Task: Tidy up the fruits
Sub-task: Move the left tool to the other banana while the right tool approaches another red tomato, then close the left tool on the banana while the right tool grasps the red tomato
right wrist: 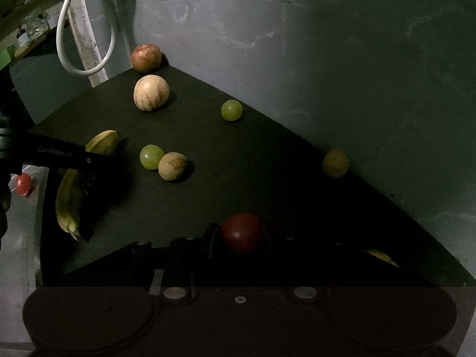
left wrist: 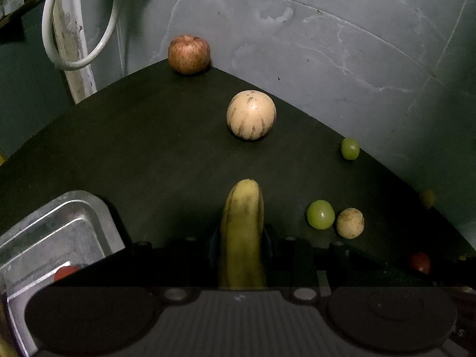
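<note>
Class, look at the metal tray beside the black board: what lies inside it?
Inside the metal tray one small red fruit shows, apparently a tomato. The left hand-held gripper, closed on the banana, covers the tray's near part, so anything there stays unseen.

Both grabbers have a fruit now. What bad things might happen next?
1. The left gripper pinches the banana partway along, so its long end could sag or slip when lifted.
2. The right gripper squeezes a round red tomato; it might pop out or get squashed.
3. A green grape touches a small tan fruit right beside the banana. A bump could send them rolling over the dark table, maybe off its edge.
</note>
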A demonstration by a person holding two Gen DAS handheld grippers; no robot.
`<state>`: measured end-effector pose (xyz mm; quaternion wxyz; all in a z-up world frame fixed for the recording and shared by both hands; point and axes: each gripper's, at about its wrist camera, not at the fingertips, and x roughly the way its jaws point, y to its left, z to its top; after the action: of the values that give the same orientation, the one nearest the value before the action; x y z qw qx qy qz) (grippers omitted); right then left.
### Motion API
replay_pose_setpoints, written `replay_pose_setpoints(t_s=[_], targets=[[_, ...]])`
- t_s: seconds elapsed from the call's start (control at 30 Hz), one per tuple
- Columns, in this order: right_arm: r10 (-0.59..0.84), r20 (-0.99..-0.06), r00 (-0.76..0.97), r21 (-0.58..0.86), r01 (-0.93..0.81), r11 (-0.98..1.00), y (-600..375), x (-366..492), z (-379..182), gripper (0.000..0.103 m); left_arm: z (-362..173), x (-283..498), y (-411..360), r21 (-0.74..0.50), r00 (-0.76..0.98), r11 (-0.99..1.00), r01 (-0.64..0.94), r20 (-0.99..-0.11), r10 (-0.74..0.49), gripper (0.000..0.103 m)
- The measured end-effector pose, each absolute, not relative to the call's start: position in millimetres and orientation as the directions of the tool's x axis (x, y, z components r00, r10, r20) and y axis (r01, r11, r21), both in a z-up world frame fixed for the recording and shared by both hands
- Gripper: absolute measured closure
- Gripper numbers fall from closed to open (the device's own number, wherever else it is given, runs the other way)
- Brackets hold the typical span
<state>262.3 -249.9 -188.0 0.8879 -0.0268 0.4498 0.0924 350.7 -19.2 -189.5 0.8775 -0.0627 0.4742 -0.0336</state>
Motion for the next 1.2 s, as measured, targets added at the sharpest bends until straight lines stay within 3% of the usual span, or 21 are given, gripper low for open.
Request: replay_pose_setpoints(t_s=[0.5, 1.2], targets=[[0.163, -0.777, 0.608, 0.040, -0.211, 0.977, -240.1, 256.4, -170.8, 0.071, -168.9, 340.6, -12.5, -0.185, 0.574, 0.983, -0.015, -0.807, -0.143, 0.071], [0.236, -0.682, 0.692, 0.038, -0.290, 0.956, -215.4, 227.6, -102.7, 0.071, -115.0, 291.5, 7.2, -0.181, 0.654, 0.982, -0.050, -0.749, -0.104, 0.071]])
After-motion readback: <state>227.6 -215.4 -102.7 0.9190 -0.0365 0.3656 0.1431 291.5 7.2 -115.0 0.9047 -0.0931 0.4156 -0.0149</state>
